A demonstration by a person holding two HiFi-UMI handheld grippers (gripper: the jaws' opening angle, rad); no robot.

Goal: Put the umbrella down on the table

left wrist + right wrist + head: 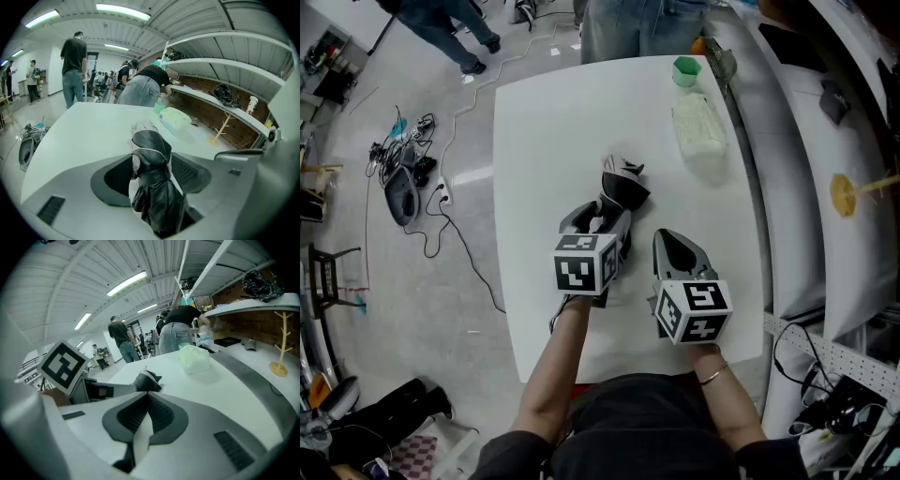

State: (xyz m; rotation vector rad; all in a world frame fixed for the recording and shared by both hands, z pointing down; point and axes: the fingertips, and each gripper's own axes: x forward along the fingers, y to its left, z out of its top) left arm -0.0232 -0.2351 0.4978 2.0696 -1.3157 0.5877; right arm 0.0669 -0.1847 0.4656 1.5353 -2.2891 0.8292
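the person wears a dark short-sleeved top (647, 427), at the lower middle of the head view, and a thin bracelet (712, 377) on the right wrist. the left gripper (605, 214) and the right gripper (677, 242) are light grey moulded shells with rounded, tapering jaws lined with black ribbed pads (163, 416). each bears a white cube with black square markers: left cube (584, 263), right cube (694, 310). small dark ribbed patches (233, 448) mark the shells.
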